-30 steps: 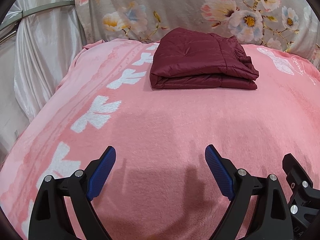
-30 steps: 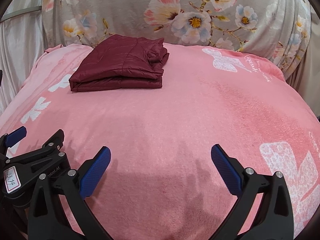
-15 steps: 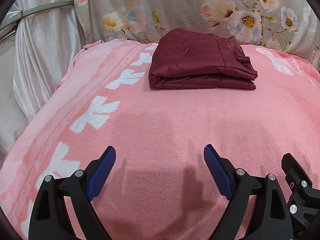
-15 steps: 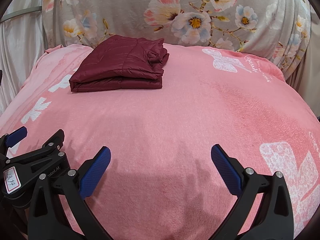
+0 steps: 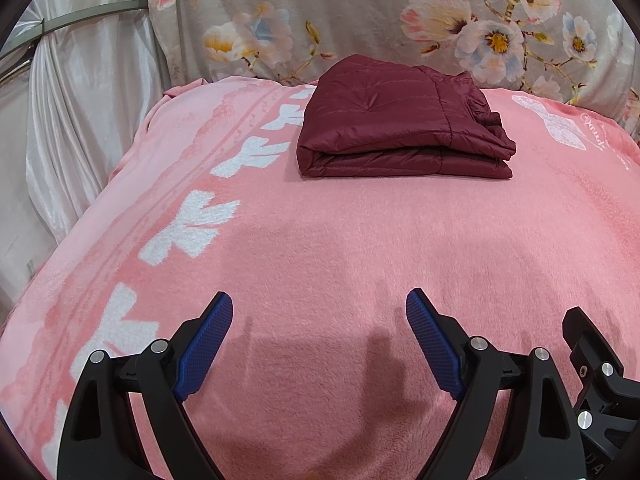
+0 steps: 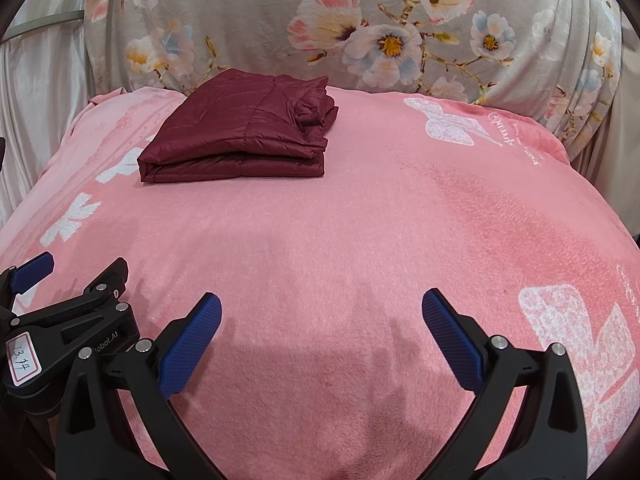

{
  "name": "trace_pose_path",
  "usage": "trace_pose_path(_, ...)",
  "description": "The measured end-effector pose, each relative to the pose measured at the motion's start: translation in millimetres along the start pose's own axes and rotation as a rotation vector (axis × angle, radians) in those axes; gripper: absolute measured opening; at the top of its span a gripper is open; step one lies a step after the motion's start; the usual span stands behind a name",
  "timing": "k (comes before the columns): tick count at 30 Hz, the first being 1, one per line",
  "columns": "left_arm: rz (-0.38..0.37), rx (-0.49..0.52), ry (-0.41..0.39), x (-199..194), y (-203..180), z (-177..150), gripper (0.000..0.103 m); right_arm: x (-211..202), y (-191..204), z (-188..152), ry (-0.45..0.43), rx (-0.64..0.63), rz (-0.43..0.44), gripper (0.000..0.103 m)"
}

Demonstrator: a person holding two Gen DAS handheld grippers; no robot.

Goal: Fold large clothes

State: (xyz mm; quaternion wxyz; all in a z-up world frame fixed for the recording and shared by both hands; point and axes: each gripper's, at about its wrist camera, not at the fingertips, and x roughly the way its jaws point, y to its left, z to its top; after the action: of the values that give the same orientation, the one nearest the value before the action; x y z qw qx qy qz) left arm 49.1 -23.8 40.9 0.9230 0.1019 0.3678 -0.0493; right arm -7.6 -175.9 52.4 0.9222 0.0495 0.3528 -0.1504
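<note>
A dark red quilted jacket (image 5: 400, 128) lies folded in a neat stack at the far side of the pink blanket (image 5: 320, 248); it also shows in the right wrist view (image 6: 240, 136), far left. My left gripper (image 5: 320, 312) is open and empty, low over the blanket's near part, well short of the jacket. My right gripper (image 6: 322, 312) is open and empty too, beside the left one. The left gripper's body (image 6: 64, 320) shows at the lower left of the right wrist view.
A grey floral cover (image 5: 360, 20) rises behind the blanket (image 6: 360, 220). A pale satin curtain (image 5: 80, 120) hangs at the left. The blanket drops away at its left edge.
Almost nothing has changed. Both grippers stay open and nearly still; the left view has shifted very slightly.
</note>
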Motion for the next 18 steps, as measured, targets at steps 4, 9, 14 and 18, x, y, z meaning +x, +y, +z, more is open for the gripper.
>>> trace_pose_path(4,-0.008,-0.001,0.007,0.3,-0.3,-1.3,0.081,1.8,2.6,0.1,0.004,-0.023,-0.021,0.098)
trace_pose_path(9,-0.006,0.004,0.003,0.7,-1.5,-3.4,0.080,1.3,2.2,-0.3,0.001,-0.025,-0.030,0.098)
trace_pose_path(14,-0.006,0.002,0.003,1.0,-1.3,-2.2,0.080,1.8,0.9,-0.1,0.001,-0.025,-0.028,0.098)
trace_pose_path(18,-0.005,0.003,0.003,0.4,-2.0,-2.8,0.080,1.5,1.8,-0.4,0.001,-0.025,-0.028,0.098)
